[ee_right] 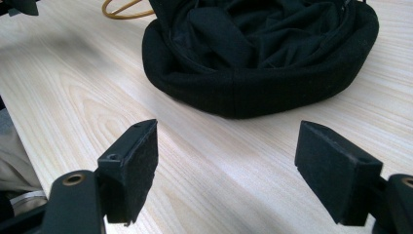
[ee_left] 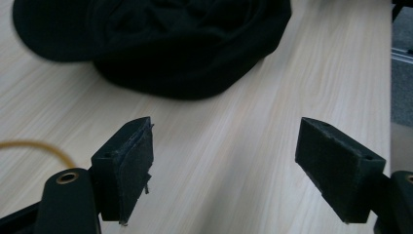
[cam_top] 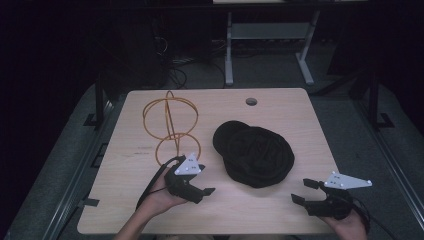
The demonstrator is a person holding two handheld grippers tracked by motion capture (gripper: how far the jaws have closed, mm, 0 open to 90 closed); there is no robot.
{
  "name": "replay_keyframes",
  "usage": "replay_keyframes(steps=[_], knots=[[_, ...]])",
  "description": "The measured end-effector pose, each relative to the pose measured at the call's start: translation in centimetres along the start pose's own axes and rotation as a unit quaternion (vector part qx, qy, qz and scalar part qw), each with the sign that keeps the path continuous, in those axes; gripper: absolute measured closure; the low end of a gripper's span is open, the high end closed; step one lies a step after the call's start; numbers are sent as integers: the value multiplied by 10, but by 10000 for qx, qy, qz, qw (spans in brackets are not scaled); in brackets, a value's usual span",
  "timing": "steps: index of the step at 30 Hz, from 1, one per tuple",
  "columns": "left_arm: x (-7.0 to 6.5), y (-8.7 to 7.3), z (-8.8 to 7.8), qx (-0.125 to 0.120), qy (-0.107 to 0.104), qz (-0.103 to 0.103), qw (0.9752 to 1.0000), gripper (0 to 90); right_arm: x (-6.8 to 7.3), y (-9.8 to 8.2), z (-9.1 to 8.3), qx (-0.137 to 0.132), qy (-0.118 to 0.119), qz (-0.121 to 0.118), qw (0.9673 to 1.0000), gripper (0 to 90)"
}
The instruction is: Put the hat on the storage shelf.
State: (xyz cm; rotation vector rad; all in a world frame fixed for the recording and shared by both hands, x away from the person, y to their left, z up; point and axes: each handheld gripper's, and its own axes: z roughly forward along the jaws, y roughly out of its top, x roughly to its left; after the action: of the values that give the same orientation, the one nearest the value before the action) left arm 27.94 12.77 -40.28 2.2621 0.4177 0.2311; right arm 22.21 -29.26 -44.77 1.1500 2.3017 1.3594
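A pale wooden tabletop (cam_top: 280,210) is standing in a dim room, with dark floor and grey desk legs lying behind its far edge. A black cloth cap (cam_top: 255,155) is resting right of the tabletop's middle, crumpled with its hollow side facing up and its brim pointing toward the far left. In the right gripper view the cap (ee_right: 263,58) is showing its folded lining and thick rolled rim.

The left tool (cam_top: 206,181) is hovering just beside the cap's near-left edge, its jaws standing wide with nothing between them; in the left gripper view only bare wood is lying between the padded jaws of the left tool (ee_left: 224,165), and the cap (ee_left: 160,44) is sitting just ahead. The right tool (cam_top: 303,190) is hanging near the front right corner, close to the cap's near-right side without touching it, its jaws spread wide and gripping nothing. An orange wire stand (cam_top: 170,127) of looped rings is standing on the far left, apart from the cap.
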Motion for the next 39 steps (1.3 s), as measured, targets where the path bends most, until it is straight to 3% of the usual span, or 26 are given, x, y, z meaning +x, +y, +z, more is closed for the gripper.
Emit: replay_keyframes(steps=[15,23,34,39], knots=[[-8,39,36,100,-339,293,9989,239,0,0,-2,8,30,-1,10000,232],[-8,56,57,135,-511,325,9981,245,-2,0,-5,-62,12,35,10000,231],[-14,81,92,252,-795,498,9953,272,-4,0,-6,-98,42,48,9999,232],[-17,85,108,436,-828,647,9935,276,-5,0,-7,-111,65,40,9999,232]])
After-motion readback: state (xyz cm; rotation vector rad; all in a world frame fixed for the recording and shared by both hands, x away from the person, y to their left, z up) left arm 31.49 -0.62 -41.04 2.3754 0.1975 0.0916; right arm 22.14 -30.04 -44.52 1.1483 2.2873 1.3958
